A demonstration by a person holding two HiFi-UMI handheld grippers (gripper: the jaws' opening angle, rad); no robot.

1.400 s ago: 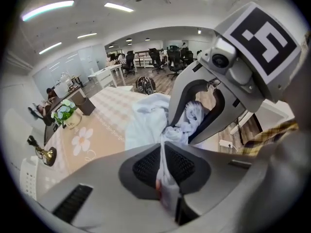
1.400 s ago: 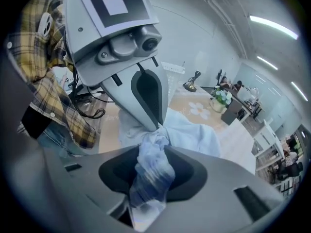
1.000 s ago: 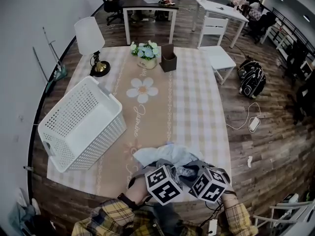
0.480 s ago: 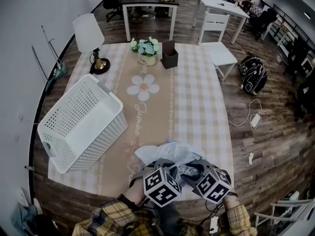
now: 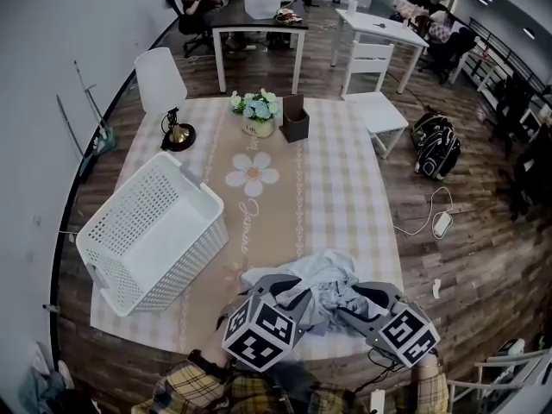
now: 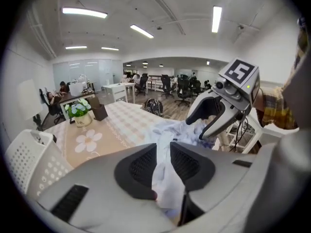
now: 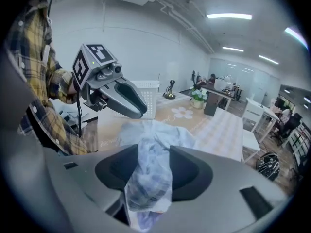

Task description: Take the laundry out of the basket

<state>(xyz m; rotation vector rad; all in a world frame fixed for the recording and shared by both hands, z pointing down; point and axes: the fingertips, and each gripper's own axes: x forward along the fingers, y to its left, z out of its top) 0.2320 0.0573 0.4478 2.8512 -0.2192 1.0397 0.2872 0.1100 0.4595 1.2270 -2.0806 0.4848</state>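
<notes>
Laundry, one bundle pinched in left gripper and right gripper, both jaws just widening; one white basket nearby.

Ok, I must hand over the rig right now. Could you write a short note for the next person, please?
Left gripper: cloth is between its jaws, which have just been opening; the pads look to be on it.
Right gripper: the same, on another part of the cloth.
Things: the cloth is over the near edge of the table. The basket lies tipped at the table's left, apart from the cloth.
Done: this cloth is out.
Left: set it down; check the basket's inside, which does not show.
</notes>
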